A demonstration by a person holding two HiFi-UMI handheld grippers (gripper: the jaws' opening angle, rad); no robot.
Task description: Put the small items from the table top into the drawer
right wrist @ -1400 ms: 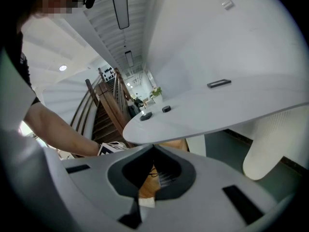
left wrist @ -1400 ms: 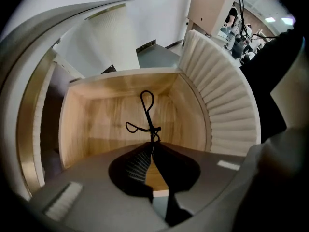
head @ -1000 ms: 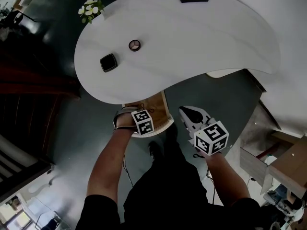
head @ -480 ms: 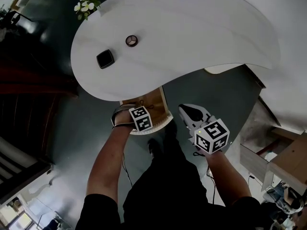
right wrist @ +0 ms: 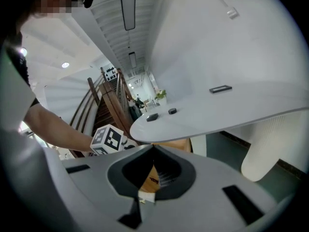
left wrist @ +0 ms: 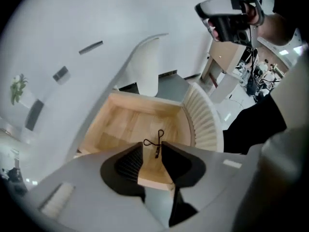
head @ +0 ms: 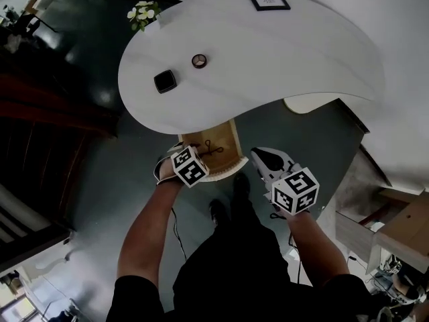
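The wooden drawer stands pulled out below the white table top. A small black looped cord lies on its floor. My left gripper hangs just above it, pointing steeply down; its jaws have just been opening and now stand apart, with the cord seen between them but untouched. In the head view its marker cube is at the drawer's near-left corner. On the table sit a black square item and a small round item. My right gripper is shut on nothing, right of the drawer.
A framed picture lies at the table's far edge and a small flower pot at its far left. The drawer's ribbed white front faces the person. A white pedestal holds up the table. Dark stairs are on the left.
My left gripper has lifted off the drawer floor and rolled, and its cube now sits higher. The cord stays in the drawer. My right gripper has hardly shifted.
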